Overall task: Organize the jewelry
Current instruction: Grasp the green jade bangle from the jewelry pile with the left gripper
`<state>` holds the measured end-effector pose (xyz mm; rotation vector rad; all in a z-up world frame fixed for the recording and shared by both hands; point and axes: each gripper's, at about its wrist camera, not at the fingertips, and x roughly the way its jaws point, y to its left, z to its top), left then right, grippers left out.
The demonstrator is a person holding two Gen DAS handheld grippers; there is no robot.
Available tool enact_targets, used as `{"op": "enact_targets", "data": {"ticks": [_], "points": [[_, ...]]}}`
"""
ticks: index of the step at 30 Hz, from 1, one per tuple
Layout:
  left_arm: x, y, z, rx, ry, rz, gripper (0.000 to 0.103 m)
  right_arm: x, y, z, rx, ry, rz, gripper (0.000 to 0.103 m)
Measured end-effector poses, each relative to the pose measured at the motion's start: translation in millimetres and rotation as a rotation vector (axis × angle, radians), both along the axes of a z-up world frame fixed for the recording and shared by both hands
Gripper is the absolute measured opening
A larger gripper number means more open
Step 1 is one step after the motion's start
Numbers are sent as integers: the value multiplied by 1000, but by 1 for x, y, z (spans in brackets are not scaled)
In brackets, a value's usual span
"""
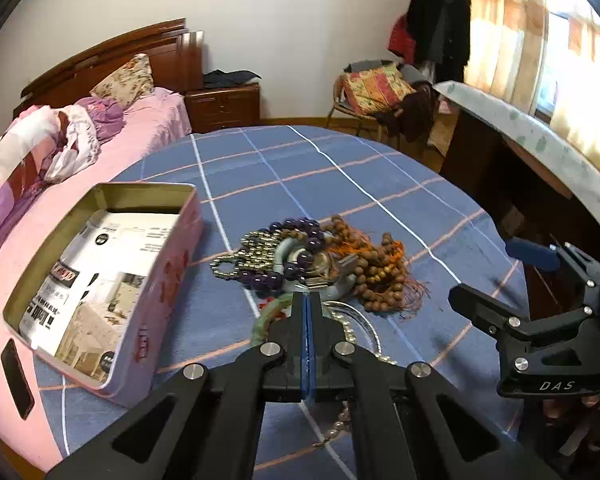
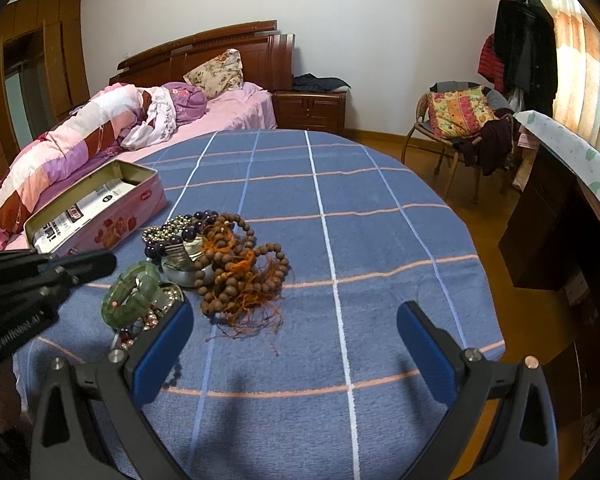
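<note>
A heap of jewelry lies on the blue checked cloth [image 2: 380, 240]: brown wooden beads [image 1: 380, 276] [image 2: 240, 264], purple beads [image 1: 300, 240], a gold bead chain [image 1: 252, 248], a pale bangle and a green jade bracelet [image 2: 134, 292] [image 1: 266, 316]. An open pink tin [image 1: 100, 280] [image 2: 100, 216] stands left of the heap, with a printed card inside. My left gripper [image 1: 306, 300] is shut, its tips just above the heap beside the green bracelet, holding nothing that I can see. My right gripper [image 2: 296, 316] is open and empty, right of the heap.
The cloth covers a round table next to a bed with pink bedding [image 2: 100, 128]. A nightstand [image 2: 310, 110] and a chair with clothes [image 2: 460, 120] stand behind. A desk [image 2: 560, 200] is at the right. The cloth's far and right parts are bare.
</note>
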<state>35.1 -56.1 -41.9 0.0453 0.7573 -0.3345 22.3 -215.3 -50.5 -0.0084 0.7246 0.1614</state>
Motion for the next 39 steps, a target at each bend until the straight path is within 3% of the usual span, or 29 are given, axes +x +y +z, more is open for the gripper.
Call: {"op": "enact_targets", "data": {"ticks": [3,5,6,7,8,12,15,21,23,24,34,39], "points": [[0,1,1,-5,5,9,1,-1,1,-1,-1,0,4,103],[1,-4,-2,1,33,-6,16,0,2,-2,-1,1,5,103],[0,-7,-5,6,33,-10,42,0,2,-2,-2,2,7,103],[-1,-7,-6,12,26,-8,60,-1,2,-2,-3,1,7,103],[-2,-9,-8,23,13,-2,64,-1,2,-1,-5,-2,7,103],[-2,-18,-16,52,14,-29,61,0,-1,-2,-3,-3,-2,103],[1,-24,-23,73,42,-53,27,1,-1,-4,-6,4,-5,103],[-3,-36,-28,96,44,-100,23,1,0,-6,-12,6,-4,103],[-2,-36,-29,106,41,-104,7,1,0,-6,-11,7,-4,103],[-1,-34,-28,93,47,-108,5,1,0,-6,-12,6,-3,103],[-19,15,36,-16,-98,-22,5,6,-1,-9,-10,4,-11,103],[-21,33,47,-39,-126,23,5,8,5,-7,-14,0,26,103]]}}
